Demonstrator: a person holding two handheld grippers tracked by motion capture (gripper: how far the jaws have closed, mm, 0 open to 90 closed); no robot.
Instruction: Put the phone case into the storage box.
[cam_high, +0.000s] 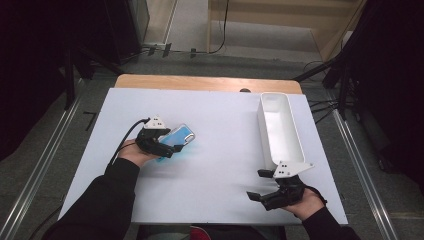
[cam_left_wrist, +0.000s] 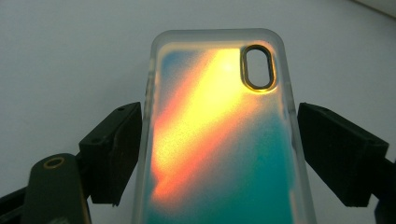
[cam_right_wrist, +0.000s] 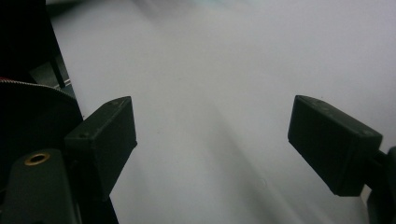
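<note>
The phone case (cam_left_wrist: 219, 140) lay between the wide jaws of the left gripper (cam_high: 170, 148), its long axis pointing away from them, whether grasped I cannot tell, while the right gripper (cam_high: 260, 186) rested released near the white bin (cam_high: 280, 125).
</note>
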